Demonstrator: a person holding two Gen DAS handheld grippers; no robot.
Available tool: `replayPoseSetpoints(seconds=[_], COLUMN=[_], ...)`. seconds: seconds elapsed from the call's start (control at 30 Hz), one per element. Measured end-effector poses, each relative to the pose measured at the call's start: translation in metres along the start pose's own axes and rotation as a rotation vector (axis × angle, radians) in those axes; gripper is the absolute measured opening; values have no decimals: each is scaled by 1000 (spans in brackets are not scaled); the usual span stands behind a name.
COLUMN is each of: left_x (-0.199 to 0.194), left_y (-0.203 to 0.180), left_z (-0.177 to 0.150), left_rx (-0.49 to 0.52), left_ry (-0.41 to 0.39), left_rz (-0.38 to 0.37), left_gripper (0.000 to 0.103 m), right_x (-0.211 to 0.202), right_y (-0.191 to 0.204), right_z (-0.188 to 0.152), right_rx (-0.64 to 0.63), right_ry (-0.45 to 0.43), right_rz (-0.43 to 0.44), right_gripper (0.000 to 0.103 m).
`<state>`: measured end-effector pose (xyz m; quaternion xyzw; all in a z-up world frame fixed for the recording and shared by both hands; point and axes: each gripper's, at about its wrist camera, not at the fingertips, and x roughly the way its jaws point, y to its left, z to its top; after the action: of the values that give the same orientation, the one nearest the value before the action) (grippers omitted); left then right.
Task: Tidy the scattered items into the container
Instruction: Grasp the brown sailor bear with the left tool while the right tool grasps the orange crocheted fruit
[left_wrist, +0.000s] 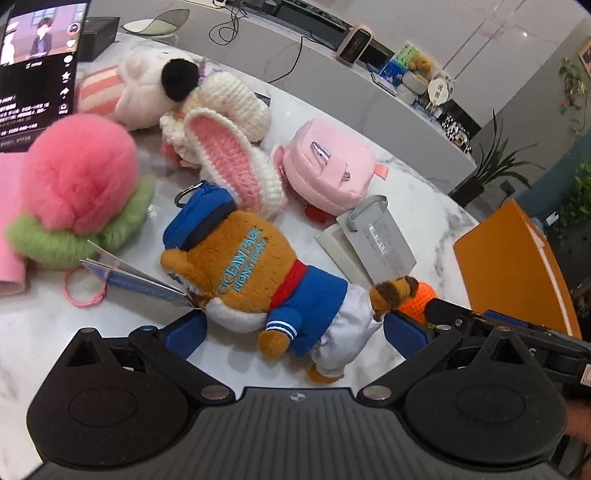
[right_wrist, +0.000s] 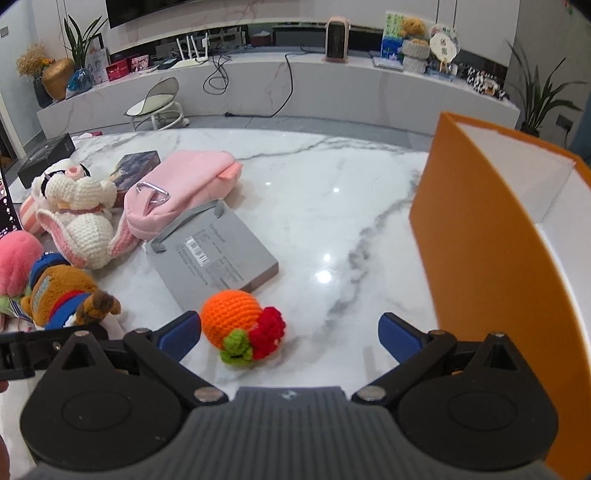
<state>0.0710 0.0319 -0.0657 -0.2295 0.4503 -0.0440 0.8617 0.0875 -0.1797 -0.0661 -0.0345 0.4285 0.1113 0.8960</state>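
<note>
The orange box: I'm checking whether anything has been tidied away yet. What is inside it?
The orange box shows only bare white inner walls in the right wrist view. Its near orange wall hides the bottom, so items lying there cannot be ruled out.

I read 1 clear legend: "OCEAN PARK HONG KONG", stitched in light blue across the back of the brown plush toy (left_wrist: 255, 266) at centre frame in my left wrist view. The grey flat box (right_wrist: 214, 254), left of centre in my right wrist view, carries a barcode label and fine print, too small to read. The screen (left_wrist: 37, 74) at upper left shows caption lines, illegible.
</note>
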Motion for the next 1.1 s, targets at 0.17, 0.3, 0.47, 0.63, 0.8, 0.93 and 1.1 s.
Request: replayPoseSetpoints(seconds=[0.17,0.3,0.47,0.63,0.8,0.93,1.1], left_x=[2,4,5,6,3,4,4], left_y=[-2,-2,-3,-8,-4,-3,-3], left_z=[0,2,4,4,6,7,7], left_rx=[22,22,46,96,87,87,90], left_ry=[-7,-5,-4,5,10,16,23], left_rz=[8,6,4,22,5,-5,-8], left_gripper=[103,103,103,103,100,97,93], right_x=[10,17,24,30,31,29,26], right_y=[4,8,12,12,12,13,12], right_z=[1,0,-1,-3,-3,-3,-2], right_rx=[-2,-18,-35,-33,-30,-46,-56], right_ry=[24,42,63,89,98,85,73], right_rz=[34,49,48,45,42,31,26], right_gripper=[103,103,100,93,89,76,57])
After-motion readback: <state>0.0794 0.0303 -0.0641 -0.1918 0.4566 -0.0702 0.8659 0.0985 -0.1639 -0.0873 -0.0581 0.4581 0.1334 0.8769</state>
